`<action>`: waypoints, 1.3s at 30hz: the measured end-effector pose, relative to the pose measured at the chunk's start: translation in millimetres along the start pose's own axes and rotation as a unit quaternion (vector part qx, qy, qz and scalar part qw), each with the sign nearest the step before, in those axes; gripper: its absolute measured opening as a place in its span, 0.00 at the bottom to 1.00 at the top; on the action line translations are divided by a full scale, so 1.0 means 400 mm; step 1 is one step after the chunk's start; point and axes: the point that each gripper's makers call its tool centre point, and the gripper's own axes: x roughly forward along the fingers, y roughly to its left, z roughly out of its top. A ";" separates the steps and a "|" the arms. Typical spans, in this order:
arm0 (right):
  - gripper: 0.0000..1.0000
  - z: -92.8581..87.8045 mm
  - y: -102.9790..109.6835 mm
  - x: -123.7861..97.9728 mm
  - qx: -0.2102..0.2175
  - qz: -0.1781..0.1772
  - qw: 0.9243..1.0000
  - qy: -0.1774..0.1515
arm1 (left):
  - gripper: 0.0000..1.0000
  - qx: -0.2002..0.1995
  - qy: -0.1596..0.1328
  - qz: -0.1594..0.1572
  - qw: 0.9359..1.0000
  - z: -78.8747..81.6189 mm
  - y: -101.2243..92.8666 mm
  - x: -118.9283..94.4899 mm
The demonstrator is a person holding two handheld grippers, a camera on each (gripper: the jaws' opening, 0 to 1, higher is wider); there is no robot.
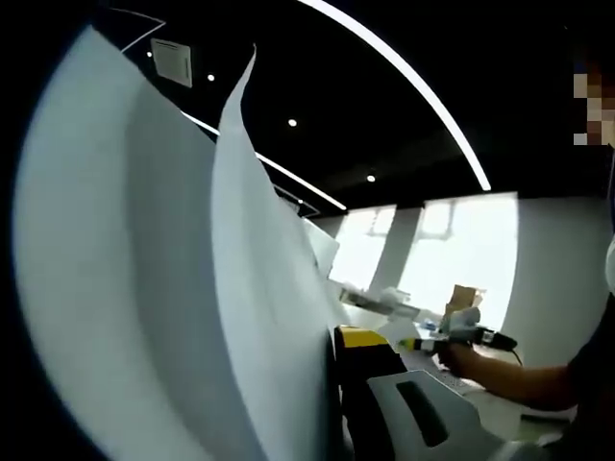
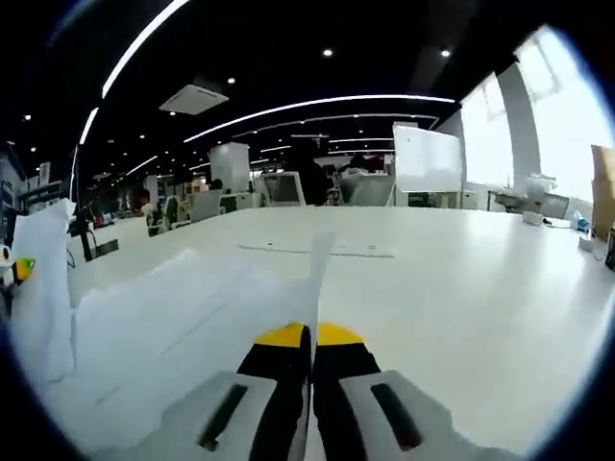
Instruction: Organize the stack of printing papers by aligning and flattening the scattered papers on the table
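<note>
Right claw (image 2: 309,336): nearest in the right gripper view, its two yellow-tipped jaws pressed together on the near edge of a thin white sheet (image 2: 320,279) that stands on edge between them.
Left claw (image 1: 357,348): in the left gripper view one yellow-tipped jaw shows at the bottom, hard against the lifted papers (image 1: 183,288); the other jaw is hidden behind them, so I cannot tell how the jaws stand.
Lifted papers: large white sheets curving up across the left half of the left gripper view, raised off the worktop, one corner pointing toward the ceiling.
Paper stack (image 2: 183,317): in the right gripper view, loose white sheets lying spread on the white worktop (image 2: 461,288), left of the right claw; more paper (image 2: 43,279) rises at the far left edge.
Person's hand (image 1: 461,357): right of the left claw, low over the worktop (image 1: 500,408), holding a tool.
Background: open office, dark ceiling with light strips, bright windows.
</note>
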 end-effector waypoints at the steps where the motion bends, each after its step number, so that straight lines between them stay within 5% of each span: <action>1: 0.00 0.001 -0.002 -0.002 0.004 0.000 1.000 -0.001 | 0.08 0.000 0.000 0.000 1.000 0.000 0.000 0.000; 39: 0.00 0.082 -0.044 -0.057 -0.015 -0.041 0.997 -0.059 | 0.09 0.002 0.001 0.001 1.000 -0.002 -0.001 0.001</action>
